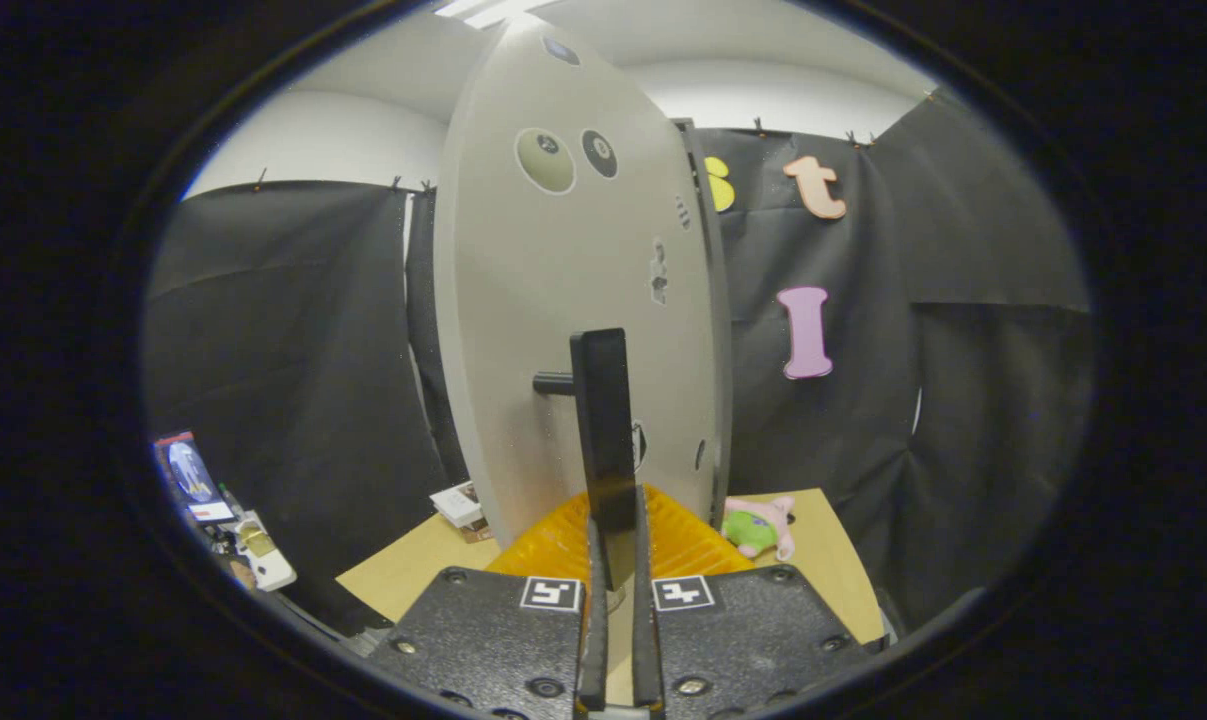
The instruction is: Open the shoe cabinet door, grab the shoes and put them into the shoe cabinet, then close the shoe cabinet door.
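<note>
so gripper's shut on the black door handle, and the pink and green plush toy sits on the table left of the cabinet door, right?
Not quite. The gripper is shut on the black handle of the cabinet door, but the pink and green plush toy sits on the table to the right of the door, not the left. The gripper view shows it.

Cabinet door [563,330] and handle [603,440] blocking ahead; open tabletop [413,570] either side.
</note>
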